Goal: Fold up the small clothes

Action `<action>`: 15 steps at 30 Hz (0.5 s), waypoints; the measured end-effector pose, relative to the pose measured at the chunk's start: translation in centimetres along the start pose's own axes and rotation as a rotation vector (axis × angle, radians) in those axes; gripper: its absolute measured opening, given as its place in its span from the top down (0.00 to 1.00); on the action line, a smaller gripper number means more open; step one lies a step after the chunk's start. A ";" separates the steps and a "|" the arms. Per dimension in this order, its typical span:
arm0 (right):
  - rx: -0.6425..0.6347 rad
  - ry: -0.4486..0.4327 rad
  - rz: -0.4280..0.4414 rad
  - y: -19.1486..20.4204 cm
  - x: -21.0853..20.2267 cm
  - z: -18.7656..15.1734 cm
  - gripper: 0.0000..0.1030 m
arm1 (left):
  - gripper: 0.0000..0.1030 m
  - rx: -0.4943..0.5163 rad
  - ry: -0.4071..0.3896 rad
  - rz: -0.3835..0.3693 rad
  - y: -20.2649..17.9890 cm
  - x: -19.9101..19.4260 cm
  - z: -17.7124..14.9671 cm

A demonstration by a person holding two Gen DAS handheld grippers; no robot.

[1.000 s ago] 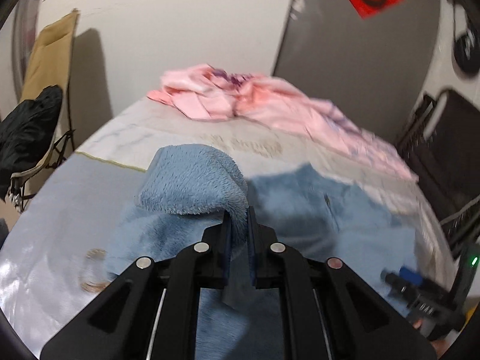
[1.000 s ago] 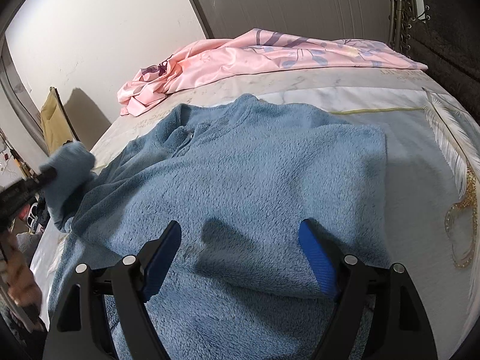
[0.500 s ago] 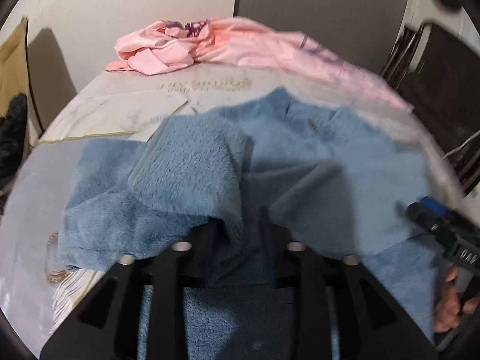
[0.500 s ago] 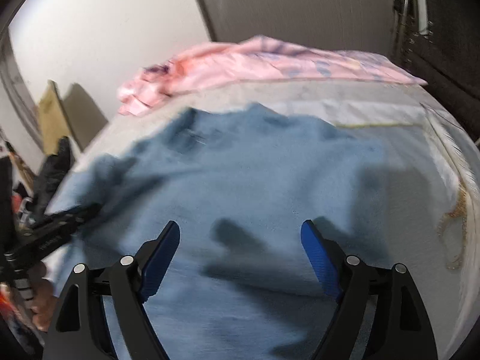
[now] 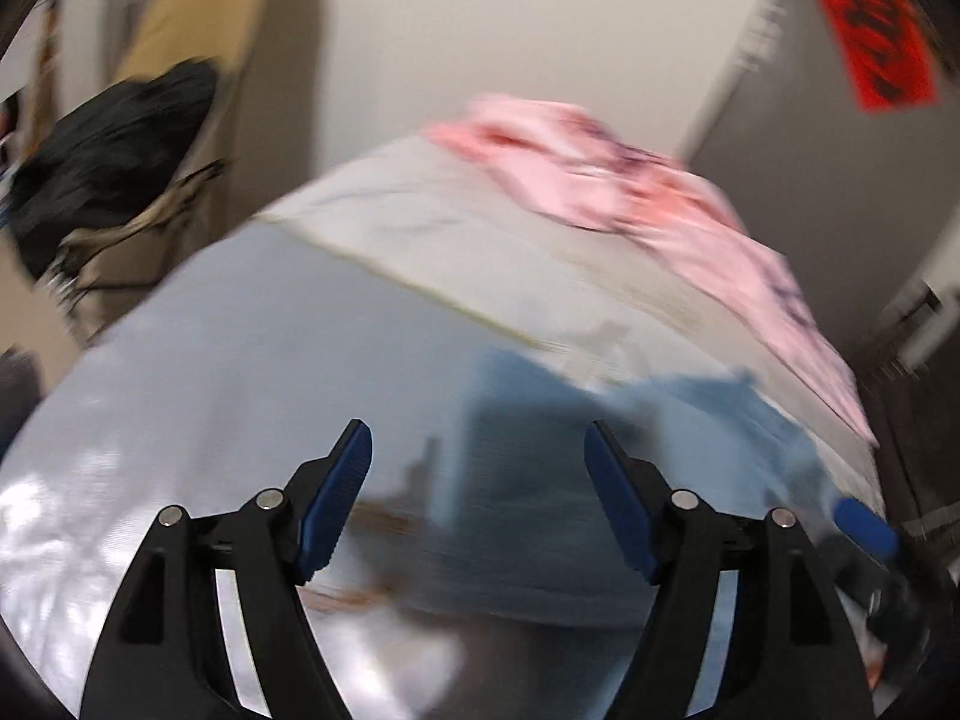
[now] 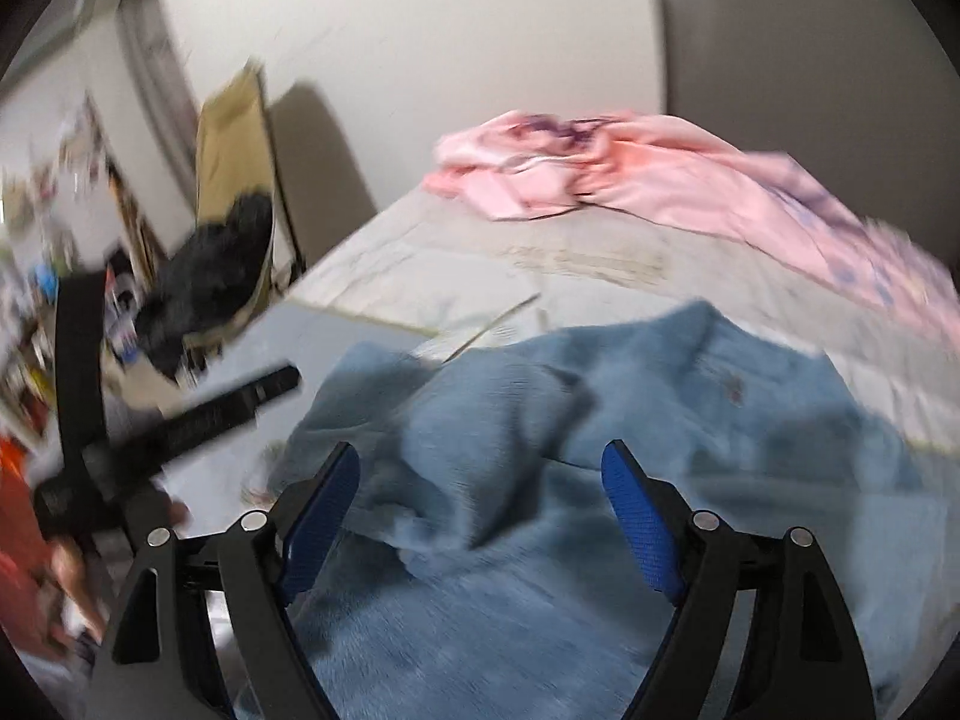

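Observation:
A fluffy blue top [image 6: 630, 438] lies spread on the bed, its left sleeve folded in over the body. In the left wrist view only a blurred part of the blue top [image 5: 540, 480] shows, ahead and to the right. My left gripper [image 5: 477, 450] is open and holds nothing, over the shiny sheet left of the garment. My right gripper [image 6: 480, 474] is open too, hovering above the top's lower part with nothing between its fingers. The left gripper [image 6: 198, 414] also appears as a black tool at the left of the right wrist view, held by a hand.
A crumpled pink garment [image 6: 630, 180] lies at the far end of the bed [image 5: 420, 240]. A tan folding chair [image 6: 234, 138] with black clothing [image 6: 210, 276] on it stands by the left bedside. A grey door with a red sign [image 5: 870, 30] is far right.
My left gripper let go of the blue sleeve, opened wide and swung off to the left. The sleeve now lies folded on the top. The right gripper stayed open and turned left.

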State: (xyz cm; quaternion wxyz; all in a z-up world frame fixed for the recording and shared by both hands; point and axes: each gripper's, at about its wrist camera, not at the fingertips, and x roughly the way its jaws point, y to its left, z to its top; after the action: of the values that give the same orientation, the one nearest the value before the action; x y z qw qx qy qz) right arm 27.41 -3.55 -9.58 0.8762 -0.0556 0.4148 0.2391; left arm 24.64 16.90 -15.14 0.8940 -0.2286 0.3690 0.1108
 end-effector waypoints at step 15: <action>0.003 0.042 -0.144 0.2 4.0 -0.6 0.84 | 0.31 -0.023 0.026 0.029 2.1 1.1 1.1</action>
State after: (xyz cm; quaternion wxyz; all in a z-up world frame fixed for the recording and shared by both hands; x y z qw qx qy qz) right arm 29.10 -2.06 -12.97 0.8822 -0.0891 0.4284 0.1739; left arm 25.34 19.27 -15.91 0.8848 -0.2349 0.3825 0.1248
